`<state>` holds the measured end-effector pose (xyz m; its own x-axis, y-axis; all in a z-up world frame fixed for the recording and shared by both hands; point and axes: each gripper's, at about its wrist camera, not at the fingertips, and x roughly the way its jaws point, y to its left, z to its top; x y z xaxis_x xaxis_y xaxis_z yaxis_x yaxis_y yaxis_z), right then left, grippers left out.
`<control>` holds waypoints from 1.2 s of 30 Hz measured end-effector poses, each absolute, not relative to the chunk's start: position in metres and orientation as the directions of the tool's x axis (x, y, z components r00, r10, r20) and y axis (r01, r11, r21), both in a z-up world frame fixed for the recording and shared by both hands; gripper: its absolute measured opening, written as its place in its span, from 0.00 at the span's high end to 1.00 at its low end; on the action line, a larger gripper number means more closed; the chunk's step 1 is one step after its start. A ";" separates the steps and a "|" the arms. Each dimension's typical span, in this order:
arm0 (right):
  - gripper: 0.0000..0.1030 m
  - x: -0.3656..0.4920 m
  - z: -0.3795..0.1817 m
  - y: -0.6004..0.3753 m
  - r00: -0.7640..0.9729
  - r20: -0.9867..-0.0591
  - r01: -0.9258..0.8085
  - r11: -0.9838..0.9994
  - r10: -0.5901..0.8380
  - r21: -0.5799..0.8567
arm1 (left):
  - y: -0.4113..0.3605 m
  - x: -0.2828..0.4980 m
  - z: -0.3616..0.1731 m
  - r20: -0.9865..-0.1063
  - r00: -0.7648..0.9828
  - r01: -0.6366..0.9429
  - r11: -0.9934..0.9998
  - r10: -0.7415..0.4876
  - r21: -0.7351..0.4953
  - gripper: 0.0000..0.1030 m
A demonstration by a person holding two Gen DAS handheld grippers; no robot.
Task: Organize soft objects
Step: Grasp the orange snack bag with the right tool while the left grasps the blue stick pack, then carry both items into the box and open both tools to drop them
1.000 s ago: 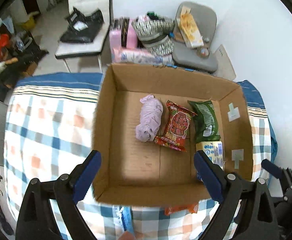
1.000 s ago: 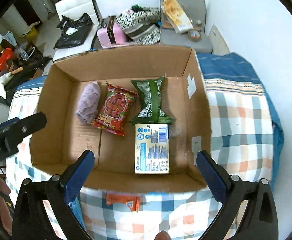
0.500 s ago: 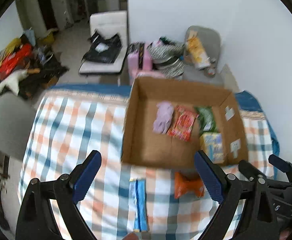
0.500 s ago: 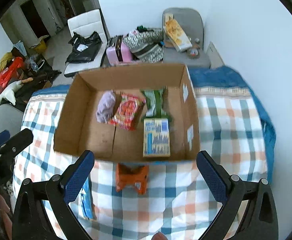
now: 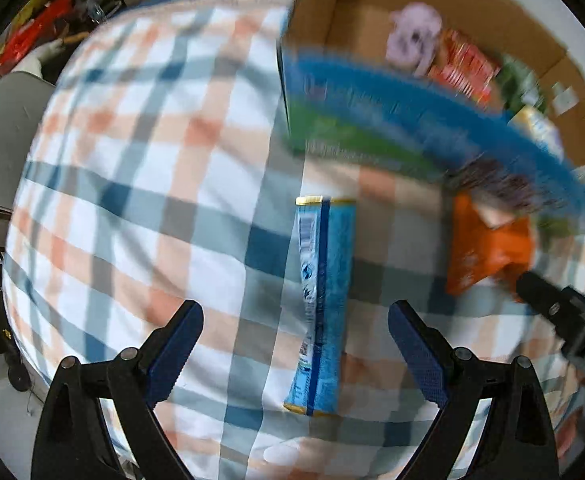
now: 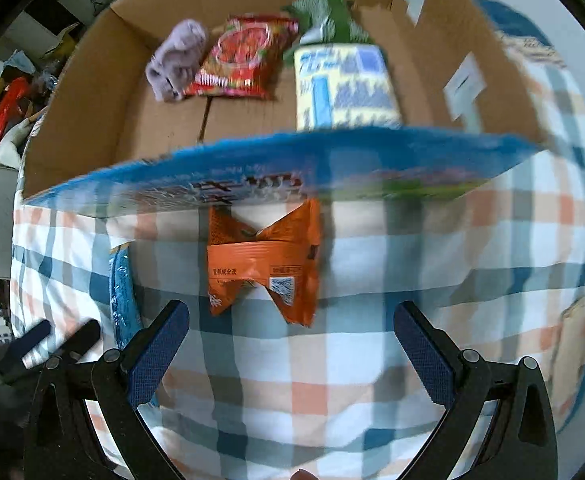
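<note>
A long blue snack packet (image 5: 322, 300) lies on the checked cloth straight ahead of my open left gripper (image 5: 294, 344). An orange snack packet (image 6: 262, 266) lies ahead of my open right gripper (image 6: 290, 344); it also shows in the left wrist view (image 5: 488, 256). Both lie just in front of the cardboard box (image 6: 92, 92), whose blue-printed front wall (image 6: 276, 168) faces me. Inside the box are a purple cloth roll (image 6: 176, 60), a red packet (image 6: 244, 56), a green packet (image 6: 324, 20) and a yellow-blue pack (image 6: 344, 88). Both grippers are empty.
The checked cloth (image 5: 132, 168) covers a soft surface that drops off at left and right. A grey chair (image 5: 0, 140) stands at the left edge. Clutter lies on the floor (image 5: 24, 36) beyond. The right gripper's tip (image 5: 552, 308) shows beside the orange packet.
Both grippers have pulled back from above the box and dropped low toward the cloth. The blue and orange packets in front of the box now fill the views.
</note>
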<state>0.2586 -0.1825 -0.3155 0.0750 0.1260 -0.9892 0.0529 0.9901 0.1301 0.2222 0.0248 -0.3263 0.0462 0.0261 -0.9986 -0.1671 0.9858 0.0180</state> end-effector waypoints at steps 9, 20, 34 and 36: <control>0.00 0.275 -0.356 -0.169 0.033 -0.994 0.069 0.992 0.104 0.106 | 0.022 0.218 -0.385 -0.998 -0.066 -0.143 0.990 0.009 0.019 0.08; 0.34 0.271 -0.375 -0.159 -0.012 -0.997 0.040 0.997 0.071 0.071 | 0.011 0.216 -0.390 -0.999 -0.042 -0.101 0.995 -0.002 0.002 0.27; 0.37 0.183 -0.371 -0.175 -0.137 -0.984 -0.020 0.992 0.117 0.121 | -0.010 0.169 -0.377 -0.991 -0.109 -0.089 0.994 -0.077 -0.067 0.76; 0.37 0.168 -0.378 -0.177 -0.164 -0.980 -0.032 0.992 0.115 0.122 | -0.008 0.160 -0.384 -0.987 -0.130 -0.107 0.991 -0.098 -0.084 0.70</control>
<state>0.1680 -0.1770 -0.3779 -0.1636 0.1151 -0.9798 -0.0321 0.9920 0.1219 0.1601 -0.0082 -0.3836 -0.1299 -0.0975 -0.9867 -0.1072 0.9907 -0.0838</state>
